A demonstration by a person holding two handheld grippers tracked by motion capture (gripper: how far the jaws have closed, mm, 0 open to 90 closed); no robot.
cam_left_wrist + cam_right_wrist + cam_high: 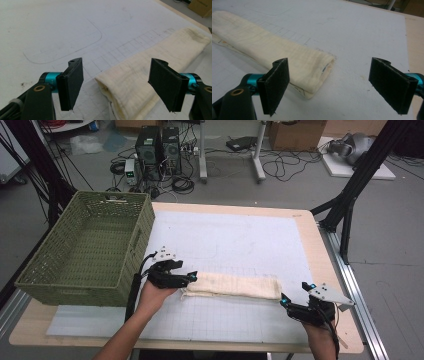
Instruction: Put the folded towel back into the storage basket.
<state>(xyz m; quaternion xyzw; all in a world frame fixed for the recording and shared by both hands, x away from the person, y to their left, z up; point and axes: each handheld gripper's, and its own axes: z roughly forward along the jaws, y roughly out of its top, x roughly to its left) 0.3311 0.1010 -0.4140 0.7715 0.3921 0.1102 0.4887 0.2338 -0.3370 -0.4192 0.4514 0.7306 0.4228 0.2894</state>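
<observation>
- At the near left of the table, the left gripper [191,278] stands with its black jaws spread wide and nothing between them; in the left gripper view the left gripper [117,83] has its jaws either side of the cloth's left end without touching it.
- At the near right, the right gripper [283,301] is likewise spread wide and empty; in the right gripper view the right gripper [332,87] sits just beside the cloth's right end, one jaw over the fabric's near edge and the other over bare mat.
- Between them lies the cream, folded, long strip of woven cloth [235,286], flat on the white gridded mat [240,240], running left to right near the table's near edge.
- The cloth [150,72] looks light, soft and limp, several layers thick; it will likely sag and unfold if lifted by one layer.
- A hold should probably pinch all layers at each short end [319,72], where the fold edges stack.
- Far left stands a green woven plastic basket [30,280], well apart from the cloth, on the pale wooden table [320,250].
</observation>
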